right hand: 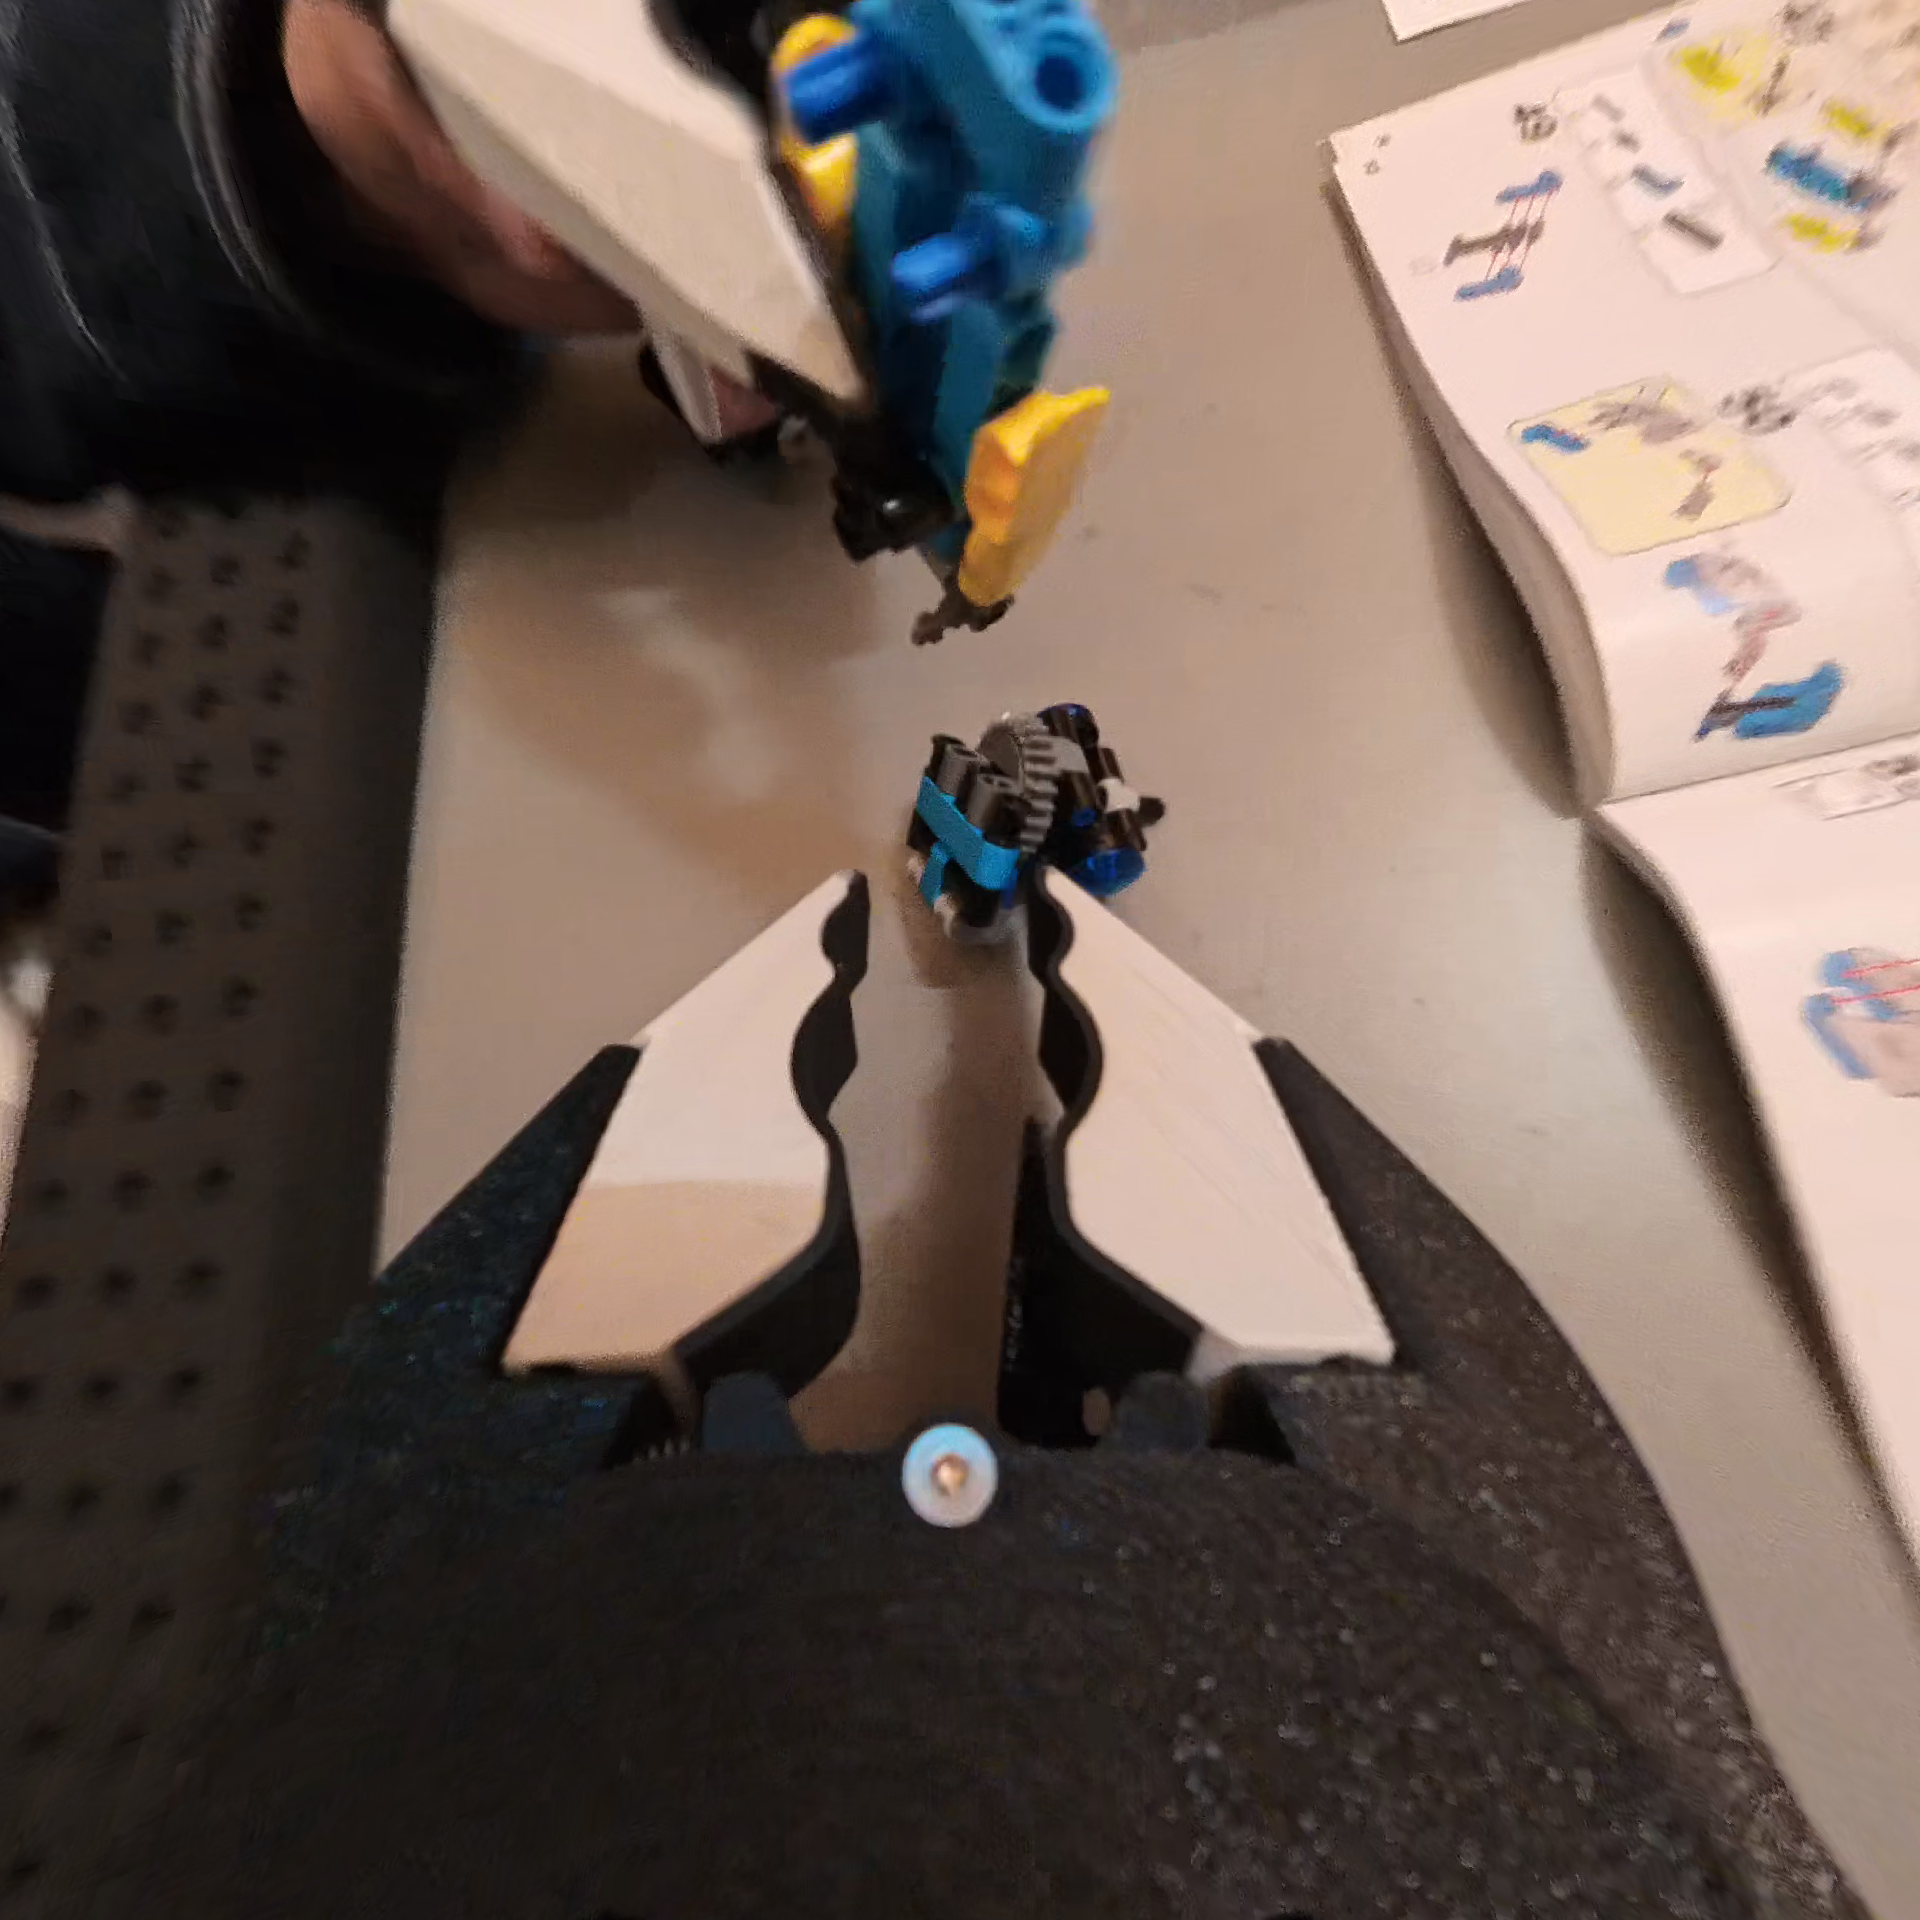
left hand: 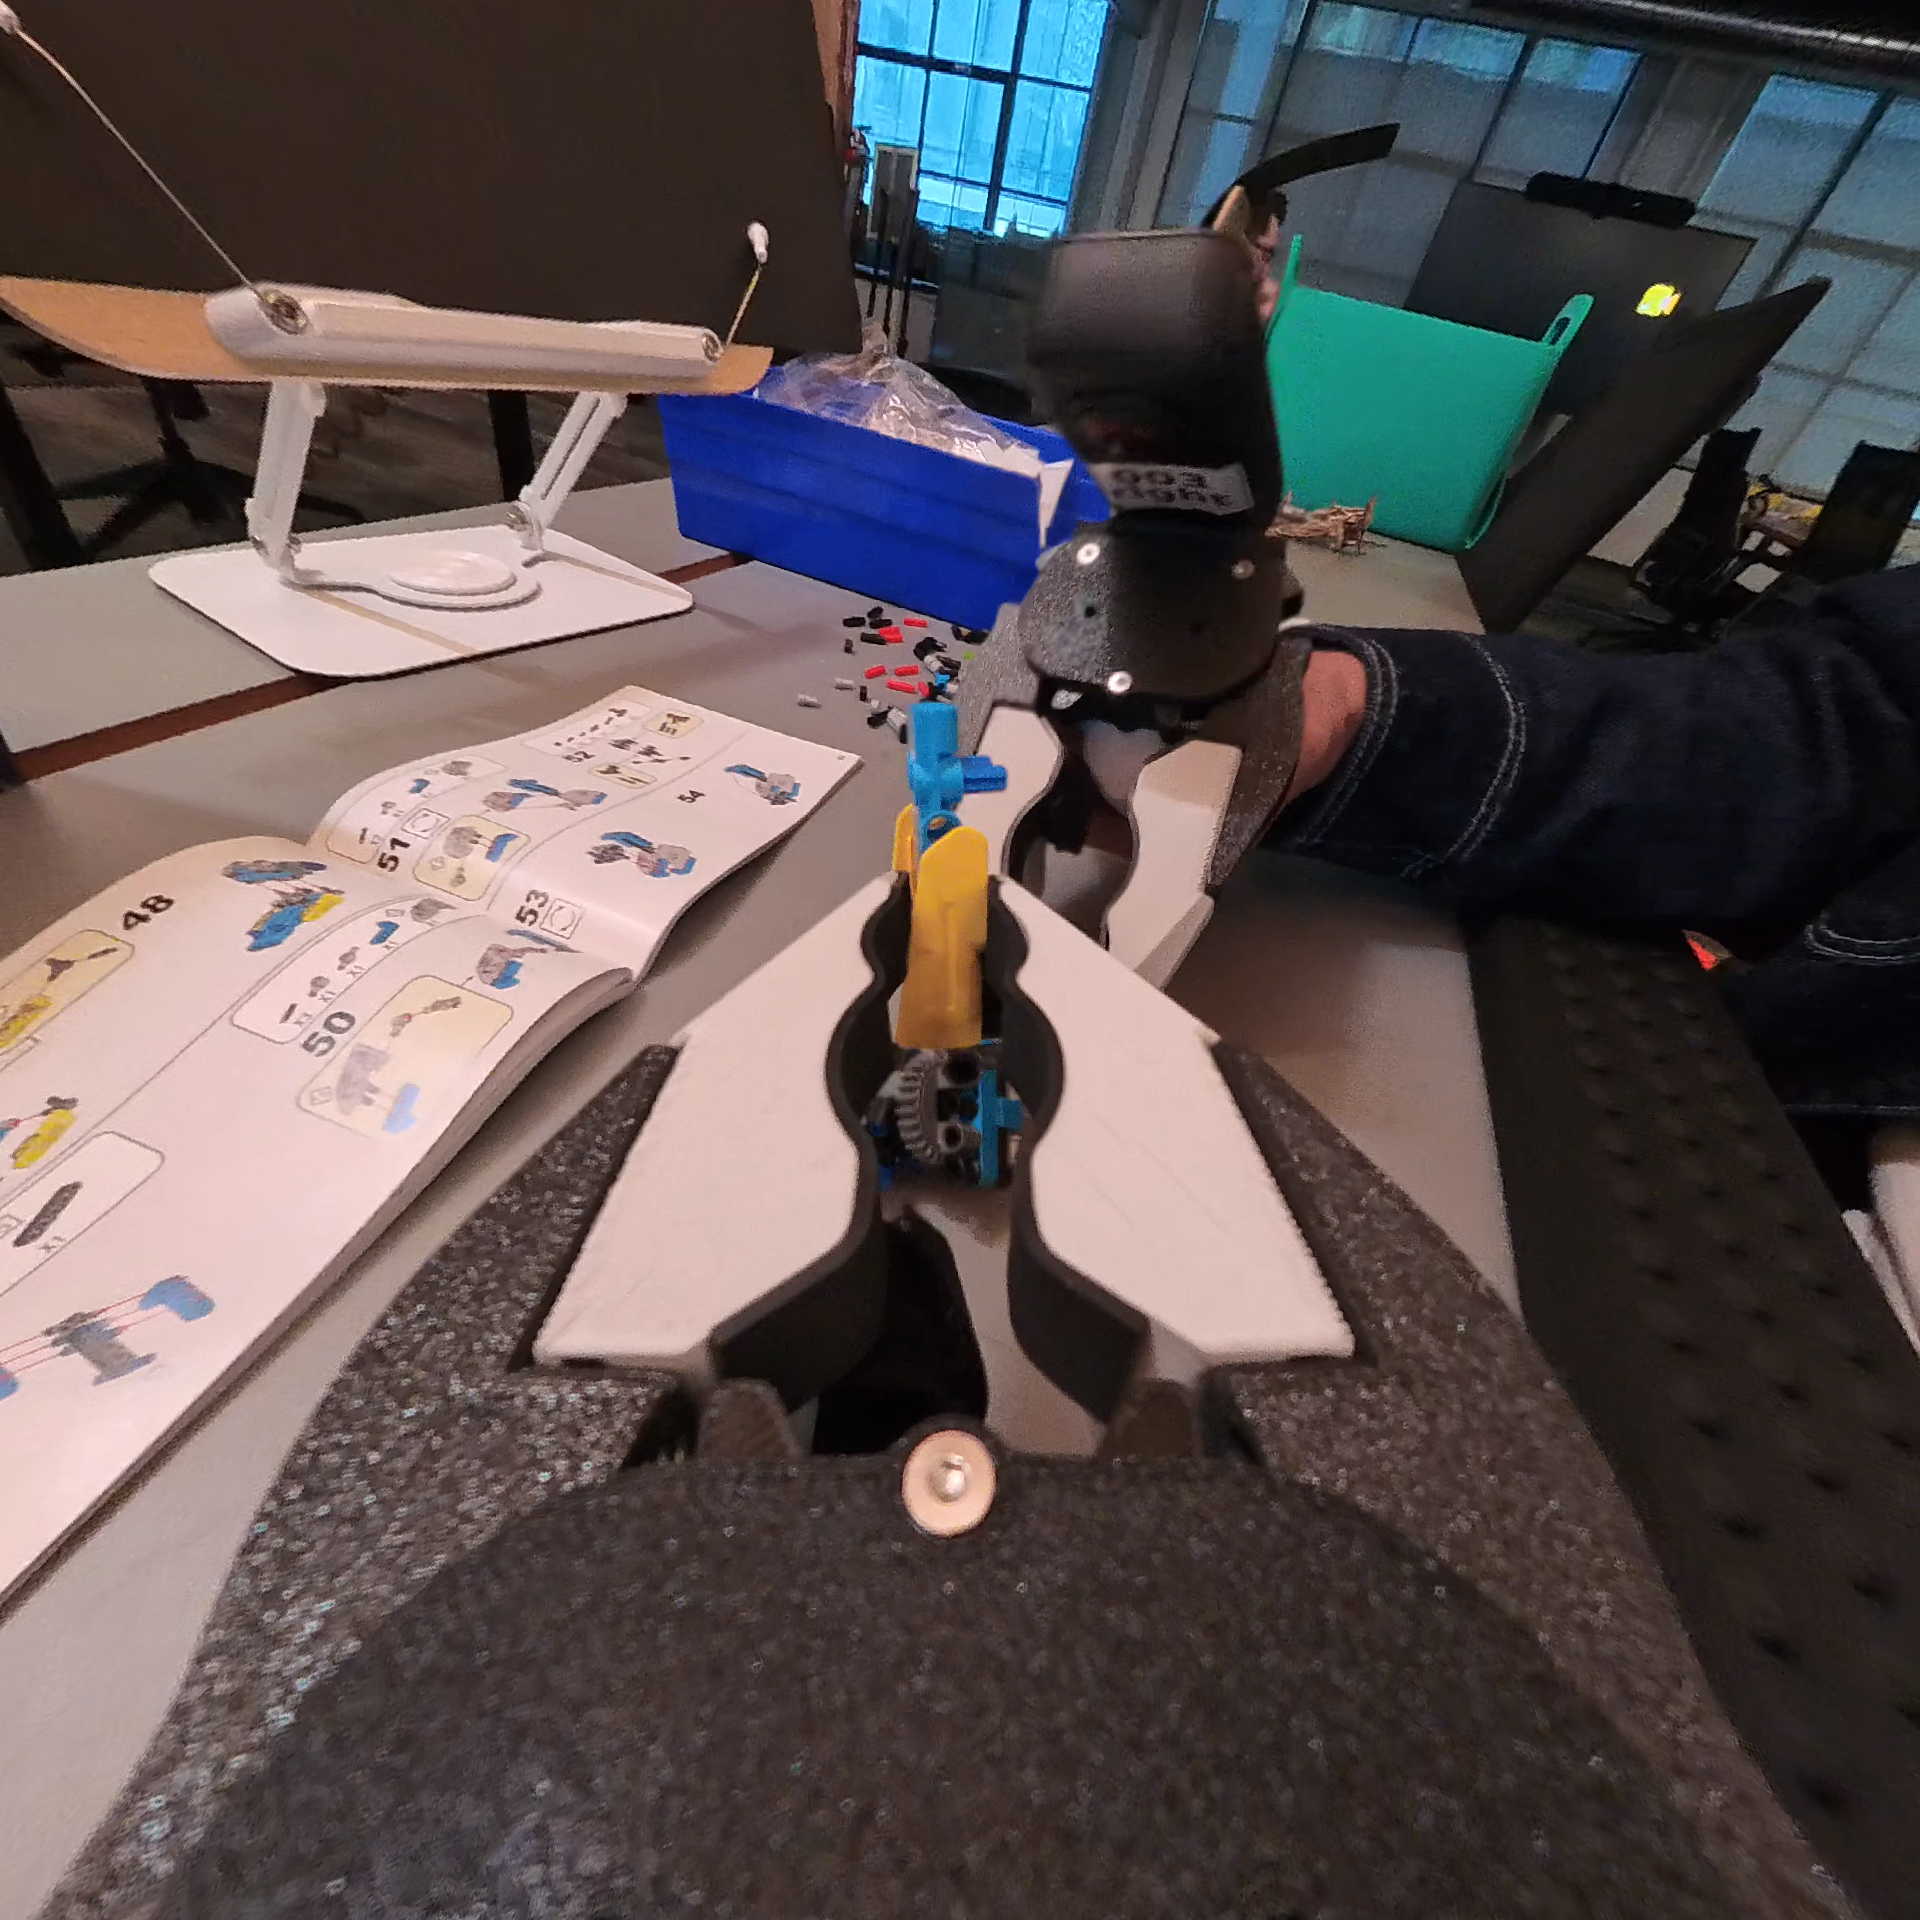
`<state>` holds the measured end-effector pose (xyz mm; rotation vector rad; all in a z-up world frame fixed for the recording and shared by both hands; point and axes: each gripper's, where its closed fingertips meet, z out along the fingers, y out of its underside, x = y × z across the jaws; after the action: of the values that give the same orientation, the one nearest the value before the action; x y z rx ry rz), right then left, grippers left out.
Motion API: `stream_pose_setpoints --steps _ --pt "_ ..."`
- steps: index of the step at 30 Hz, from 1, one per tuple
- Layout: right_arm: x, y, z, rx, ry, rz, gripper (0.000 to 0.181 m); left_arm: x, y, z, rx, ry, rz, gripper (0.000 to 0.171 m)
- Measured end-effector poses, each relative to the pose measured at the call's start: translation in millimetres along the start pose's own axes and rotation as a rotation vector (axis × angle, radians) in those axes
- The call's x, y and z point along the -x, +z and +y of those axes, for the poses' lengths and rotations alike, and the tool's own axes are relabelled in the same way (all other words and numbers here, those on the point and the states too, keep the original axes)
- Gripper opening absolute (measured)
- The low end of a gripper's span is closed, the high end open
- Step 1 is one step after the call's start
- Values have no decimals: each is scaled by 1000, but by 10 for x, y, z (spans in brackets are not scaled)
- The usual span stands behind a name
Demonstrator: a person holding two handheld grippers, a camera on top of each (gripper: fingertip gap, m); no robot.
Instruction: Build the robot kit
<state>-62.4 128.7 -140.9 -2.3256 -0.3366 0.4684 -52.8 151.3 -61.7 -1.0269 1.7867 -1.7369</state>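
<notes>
Partly hidden, the toy assembly (left hand: pixel 940 935) sits clamped in left gripper (left hand: pixel 943 894).

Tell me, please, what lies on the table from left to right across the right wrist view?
Perforated black mat → gear assembly off the open right gripper → open instruction booklet.
</notes>
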Motion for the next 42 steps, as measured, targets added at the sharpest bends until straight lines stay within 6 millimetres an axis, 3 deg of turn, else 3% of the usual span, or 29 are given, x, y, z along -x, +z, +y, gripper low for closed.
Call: stream_pose_setpoints --steps 5,12,15,18,22,25,33,42 --pt "-65 -57 -91 -80 140 -19 26 46 -16 -93 -80 108 -40 13" --pt "-33 45 -105 -109 193 -77 22 70 30 -26 -34 99 -42 13" --pt "-42 72 -145 -144 262 -119 11 104 39 -2 -9 104 -61 13" --pt "41 -24 -262 -217 401 -257 7 119 41 -59 -40 58 -53 13" --pt "200 -173 -425 -346 611 -433 7 40 -17 -294 -186 -26 15 13" --pt "316 -348 -540 -474 758 -632 6 -58 -39 -397 -238 21 39 12" --pt "382 -451 -633 -555 811 -727 6 -221 69 -413 -221 132 40 12" --pt "361 -438 -602 -543 856 -751 6 -143 52 -454 -242 127 -6 12"
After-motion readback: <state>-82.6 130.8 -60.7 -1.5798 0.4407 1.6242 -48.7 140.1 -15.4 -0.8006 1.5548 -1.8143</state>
